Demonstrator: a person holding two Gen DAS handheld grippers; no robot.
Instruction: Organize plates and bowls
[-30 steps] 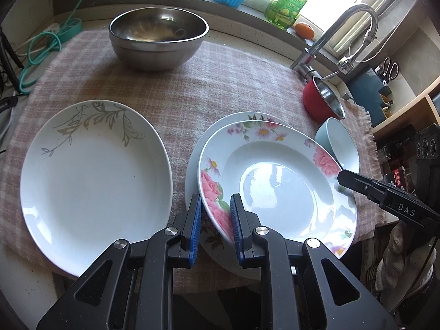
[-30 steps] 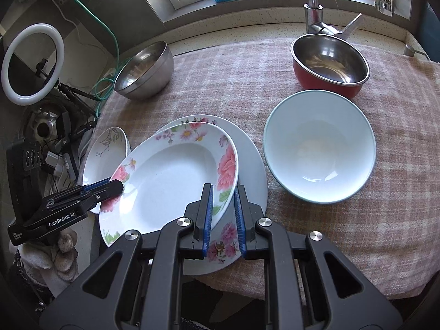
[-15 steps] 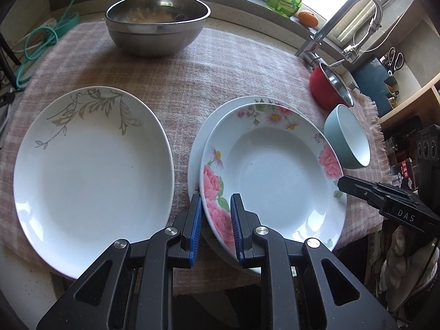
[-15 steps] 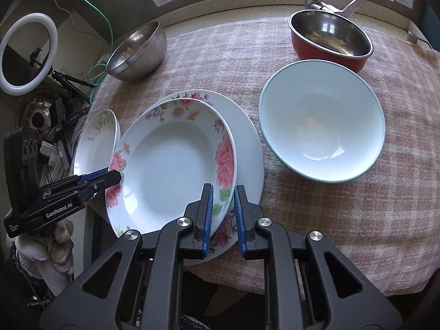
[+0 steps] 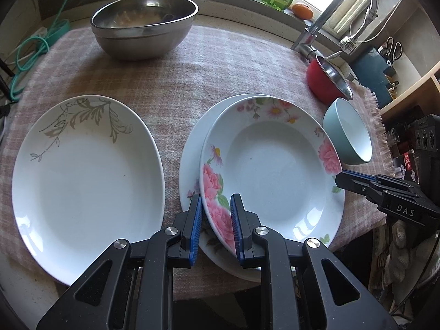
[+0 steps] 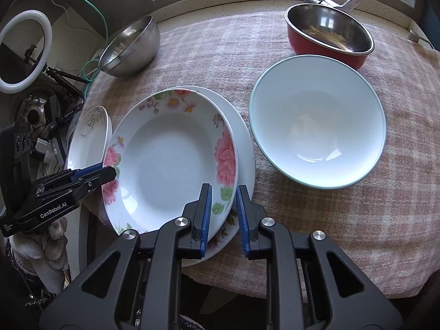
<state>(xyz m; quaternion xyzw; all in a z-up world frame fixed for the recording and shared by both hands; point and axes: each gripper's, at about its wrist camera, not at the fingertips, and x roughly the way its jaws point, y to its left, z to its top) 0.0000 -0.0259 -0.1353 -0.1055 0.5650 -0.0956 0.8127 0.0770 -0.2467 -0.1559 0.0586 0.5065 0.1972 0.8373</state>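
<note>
A deep floral plate (image 5: 272, 162) lies on a larger flat floral plate (image 5: 192, 148) on the checked cloth. My left gripper (image 5: 216, 214) is shut on the deep plate's near left rim. My right gripper (image 6: 222, 206) is shut on the same plate's (image 6: 170, 159) opposite rim, over the flat plate (image 6: 246, 143). Each gripper shows in the other's view, the right one (image 5: 357, 181) and the left one (image 6: 93, 173). A white oval plate (image 5: 85, 181) with a grey leaf print lies to the left. A pale blue bowl (image 6: 316, 121) stands to the right.
A large steel bowl (image 5: 145, 30) stands at the back left. A red pan (image 6: 327, 33) with a steel inside sits by the tap (image 5: 338, 8). The cloth's front edge (image 6: 302, 280) overhangs the counter. A ring light (image 6: 24, 55) and cables stand beyond the left edge.
The deep floral plate has come down and levelled onto the flat plate. Both grippers still hold it and have moved forward over the table.
</note>
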